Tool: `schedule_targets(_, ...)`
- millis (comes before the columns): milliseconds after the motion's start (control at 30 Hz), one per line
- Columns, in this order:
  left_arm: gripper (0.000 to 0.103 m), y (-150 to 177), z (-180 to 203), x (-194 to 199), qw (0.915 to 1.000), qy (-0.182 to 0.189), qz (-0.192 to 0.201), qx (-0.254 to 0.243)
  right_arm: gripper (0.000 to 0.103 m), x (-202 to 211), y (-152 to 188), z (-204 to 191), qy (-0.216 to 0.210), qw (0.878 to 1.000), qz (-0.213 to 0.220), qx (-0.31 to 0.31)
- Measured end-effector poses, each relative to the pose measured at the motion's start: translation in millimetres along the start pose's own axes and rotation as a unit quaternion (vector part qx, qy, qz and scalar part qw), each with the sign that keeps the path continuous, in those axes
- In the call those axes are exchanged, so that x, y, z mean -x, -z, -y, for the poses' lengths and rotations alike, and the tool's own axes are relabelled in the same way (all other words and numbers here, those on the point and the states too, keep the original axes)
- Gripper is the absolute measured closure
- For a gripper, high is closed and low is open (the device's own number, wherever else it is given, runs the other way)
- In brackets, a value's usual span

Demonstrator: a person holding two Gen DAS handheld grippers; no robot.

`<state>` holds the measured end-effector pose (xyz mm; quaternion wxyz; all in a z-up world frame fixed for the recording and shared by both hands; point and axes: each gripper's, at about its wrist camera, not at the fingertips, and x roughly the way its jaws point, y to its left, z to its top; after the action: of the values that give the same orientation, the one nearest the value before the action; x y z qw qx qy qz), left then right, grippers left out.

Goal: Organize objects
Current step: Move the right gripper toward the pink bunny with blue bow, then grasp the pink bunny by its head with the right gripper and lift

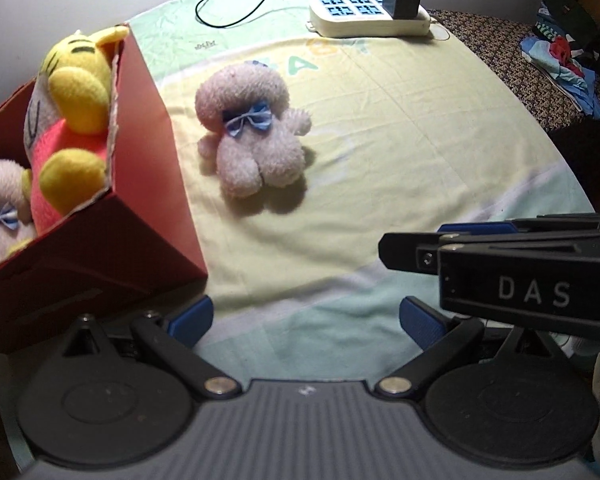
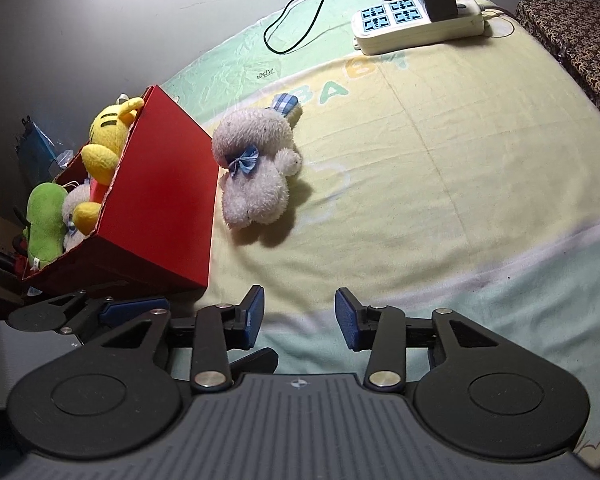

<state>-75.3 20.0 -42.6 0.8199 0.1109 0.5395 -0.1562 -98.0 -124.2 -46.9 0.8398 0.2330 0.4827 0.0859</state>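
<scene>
Plush (image 2: 256, 172), pale grey fuzzy toy with blue bow, lay just beside red cardboard box (image 2: 160, 208), at twelve o'clock. Likely light, soft; best pinched across body. Left gripper (image 1: 304, 318) spread, right gripper (image 2: 300, 316) half-spread, both empty.

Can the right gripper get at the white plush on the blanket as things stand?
Probably yes. The white plush lies in the open beside the red box, with only bare blanket between it and the empty right gripper.
</scene>
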Motion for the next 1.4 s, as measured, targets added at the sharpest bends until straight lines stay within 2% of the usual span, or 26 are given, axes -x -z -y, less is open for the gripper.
schedule_targets(300,0.004,-14.1,13.4,-7.1,0.9992,0.000,0.038,-0.014,0.063,-6.2,-32.4,34.4,-0.058,0.997,0.010,-0.041)
schedule_targets(500,0.004,-25.2,22.4,-17.6,0.9968,-0.007,0.073,-0.031,0.063,-22.1,-58.8,43.4,-0.097,0.995,0.005,-0.009)
schedule_targets(767,0.004,-37.5,26.0,-42.3,0.9907,-0.038,0.119,-0.053,0.063,-58.8,-88.9,50.2,-0.154,0.987,-0.048,0.009)
schedule_targets(1033,0.004,-54.7,1.3,-61.3,0.9891,-0.027,0.144,-0.007,0.062,-87.0,-108.3,43.3,-0.200,0.978,-0.066,-0.004)
schedule_targets(1133,0.004,-59.4,-6.1,-68.0,0.9894,-0.014,0.144,0.013,0.061,-99.0,-116.7,38.1,-0.201,0.977,-0.071,0.000)
schedule_targets(1233,0.003,-63.0,-2.8,-74.1,0.9880,-0.030,0.151,0.014,0.059,-111.9,-123.2,36.4,-0.196,0.978,-0.077,0.004)
schedule_targets(1400,0.002,-66.8,0.4,-84.1,0.9865,-0.051,0.155,0.013,0.054,-130.4,-130.6,38.7,-0.228,0.967,-0.108,-0.012)
